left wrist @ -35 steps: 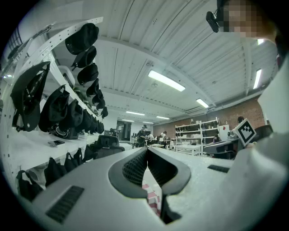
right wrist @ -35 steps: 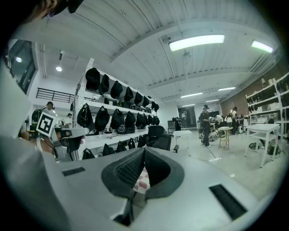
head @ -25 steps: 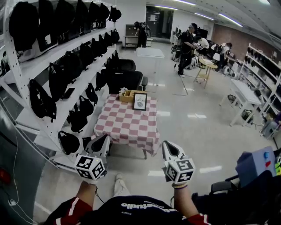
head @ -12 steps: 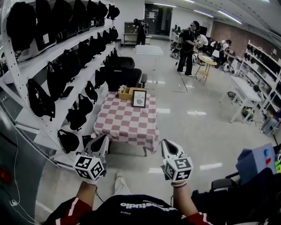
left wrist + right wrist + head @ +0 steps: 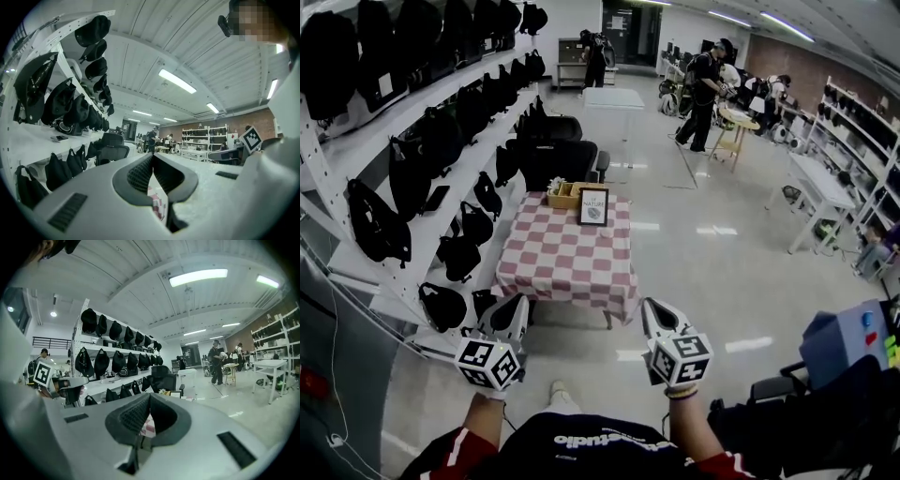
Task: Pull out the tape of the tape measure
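Head view: both tools are held up in front of me, well short of the pink-and-white checked cloth surface [image 5: 567,262]. The left hand-held gripper [image 5: 511,309] has its jaws closed tip to tip with nothing between them. The right hand-held gripper [image 5: 652,309] is likewise closed and empty.

I find the tape measure in no view. The surface carries only a small wooden box [image 5: 562,197] and a black-framed picture [image 5: 593,207] at its far end.

Risk: if the tape measure lies in that box, reaching in with closed jaws could tip the picture beside it, and I judge no grip possible until the jaws are opened.

Against a second ago, both tools hold nearly the same place. The framing has drifted, so the surface sits slightly higher.
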`<state>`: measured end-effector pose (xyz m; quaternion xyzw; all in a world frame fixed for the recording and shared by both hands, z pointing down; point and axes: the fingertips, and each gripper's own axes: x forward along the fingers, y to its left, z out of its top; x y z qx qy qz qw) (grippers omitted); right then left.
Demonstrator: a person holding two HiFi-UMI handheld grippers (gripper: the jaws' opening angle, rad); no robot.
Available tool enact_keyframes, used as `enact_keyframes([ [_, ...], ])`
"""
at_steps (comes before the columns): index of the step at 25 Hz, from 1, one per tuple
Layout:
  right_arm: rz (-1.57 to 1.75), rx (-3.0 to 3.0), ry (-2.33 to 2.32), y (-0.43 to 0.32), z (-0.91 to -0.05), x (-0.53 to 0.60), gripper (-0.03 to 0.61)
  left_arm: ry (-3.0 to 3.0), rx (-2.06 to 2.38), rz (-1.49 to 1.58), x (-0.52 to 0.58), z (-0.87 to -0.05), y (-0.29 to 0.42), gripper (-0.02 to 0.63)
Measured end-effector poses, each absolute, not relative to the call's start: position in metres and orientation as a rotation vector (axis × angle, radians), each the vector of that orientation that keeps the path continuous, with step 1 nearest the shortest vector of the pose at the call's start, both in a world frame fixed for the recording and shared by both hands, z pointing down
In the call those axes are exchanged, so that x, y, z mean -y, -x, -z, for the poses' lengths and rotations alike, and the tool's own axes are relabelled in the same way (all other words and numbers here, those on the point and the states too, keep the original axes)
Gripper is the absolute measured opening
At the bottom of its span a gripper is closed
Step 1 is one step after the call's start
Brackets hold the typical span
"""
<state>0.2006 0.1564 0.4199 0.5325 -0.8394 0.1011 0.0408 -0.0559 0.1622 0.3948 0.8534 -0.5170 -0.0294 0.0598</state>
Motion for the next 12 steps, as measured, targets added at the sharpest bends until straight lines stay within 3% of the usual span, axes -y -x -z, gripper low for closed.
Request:
enact_keyframes([
  [12, -0.294, 2.502, -1.636, -0.19, -0.417, -0.089, -0.005, -2.602, 1.565, 0.09, -0.088, -0.398, 0.076, 0.006],
])
